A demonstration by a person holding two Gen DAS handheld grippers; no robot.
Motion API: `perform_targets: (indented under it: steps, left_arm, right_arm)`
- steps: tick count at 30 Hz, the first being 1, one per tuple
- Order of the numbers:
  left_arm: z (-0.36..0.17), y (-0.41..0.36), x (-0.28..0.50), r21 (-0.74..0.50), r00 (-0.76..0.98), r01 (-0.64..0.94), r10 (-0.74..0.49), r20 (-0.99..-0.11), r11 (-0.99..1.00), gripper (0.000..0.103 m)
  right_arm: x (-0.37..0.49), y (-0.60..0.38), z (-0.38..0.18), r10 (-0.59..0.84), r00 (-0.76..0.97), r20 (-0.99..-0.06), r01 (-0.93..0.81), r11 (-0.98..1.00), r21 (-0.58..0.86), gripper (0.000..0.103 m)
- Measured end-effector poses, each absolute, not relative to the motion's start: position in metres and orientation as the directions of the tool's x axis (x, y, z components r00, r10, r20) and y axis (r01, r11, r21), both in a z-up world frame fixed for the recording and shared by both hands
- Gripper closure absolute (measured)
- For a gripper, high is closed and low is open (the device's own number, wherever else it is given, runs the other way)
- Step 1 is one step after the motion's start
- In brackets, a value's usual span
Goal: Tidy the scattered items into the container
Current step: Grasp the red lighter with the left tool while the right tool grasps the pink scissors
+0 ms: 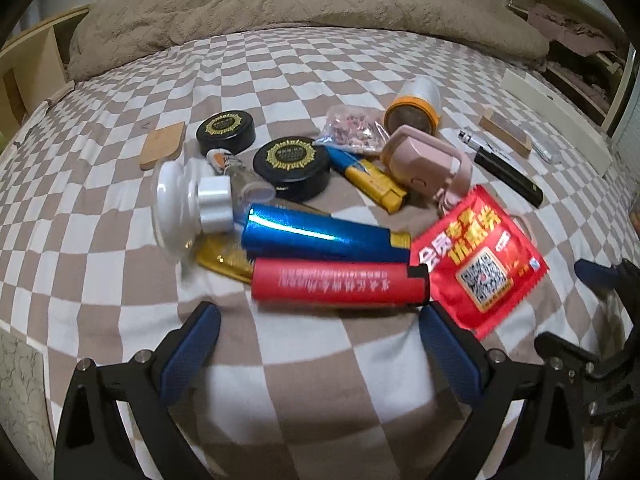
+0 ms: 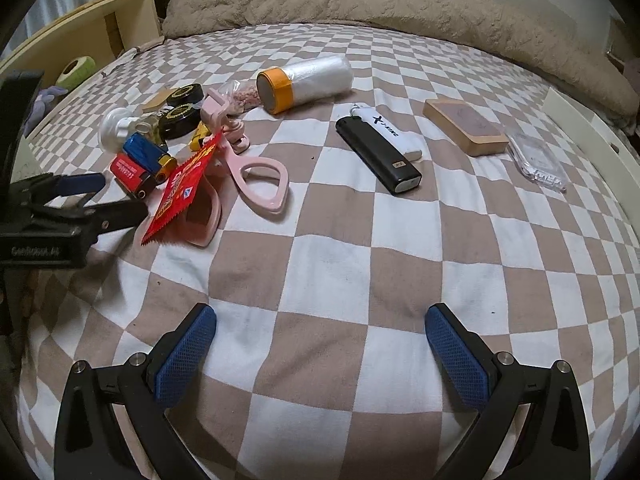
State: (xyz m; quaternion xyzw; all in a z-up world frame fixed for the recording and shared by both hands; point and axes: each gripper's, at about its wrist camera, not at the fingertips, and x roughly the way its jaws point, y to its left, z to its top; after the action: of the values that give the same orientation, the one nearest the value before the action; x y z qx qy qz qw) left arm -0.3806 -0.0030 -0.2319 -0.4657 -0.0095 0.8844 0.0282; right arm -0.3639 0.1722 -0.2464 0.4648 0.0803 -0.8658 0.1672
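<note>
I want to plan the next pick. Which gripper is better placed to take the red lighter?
Left, probably. The left gripper is open, and the red lighter lies just ahead of its fingertips. The right gripper, also open, faces bare checkered blanket, with the lighter far off to its left.

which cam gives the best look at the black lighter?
Right wrist. The black lighter lies whole and unobstructed mid-frame on the checkered bedspread, beside the white lighter. In the left wrist view the same lighter sits far off toward the right edge, smaller and distorted, but uncovered.
</note>
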Motion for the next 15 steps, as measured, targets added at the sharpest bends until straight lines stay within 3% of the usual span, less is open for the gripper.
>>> perform_targets:
  steps: [3, 8, 12, 15]
  left_arm:
    - [-0.226, -0.006, -0.381, -0.062, -0.597, -0.047, 0.078, -0.799, -0.997, 0.021]
    - [-0.225, -0.013, -0.38, -0.105, -0.604, -0.047, 0.112, -0.789, -0.993, 0.024]
    - [-0.224, -0.019, -0.379, -0.113, -0.601, -0.005, 0.093, -0.794, -0.994, 0.052]
    - [-0.225, -0.029, -0.376, -0.163, -0.602, 0.014, 0.122, -0.789, -0.987, 0.057]
  right_arm:
    - [-0.364, 0.171, -0.246, -0.211, -0.515, -0.831, 0.364, -0.931, 0.011, 0.0]
    - [-0.361, 0.165, -0.239, -0.189, -0.544, -0.818, 0.369, -0.929, -0.03, 0.0]
    - [-0.355, 0.147, -0.233, -0.214, -0.551, -0.807, 0.438, -0.897, -0.061, 0.0]
    - [-0.353, 0.134, -0.23, -0.23, -0.55, -0.803, 0.488, -0.869, -0.086, 0.0]
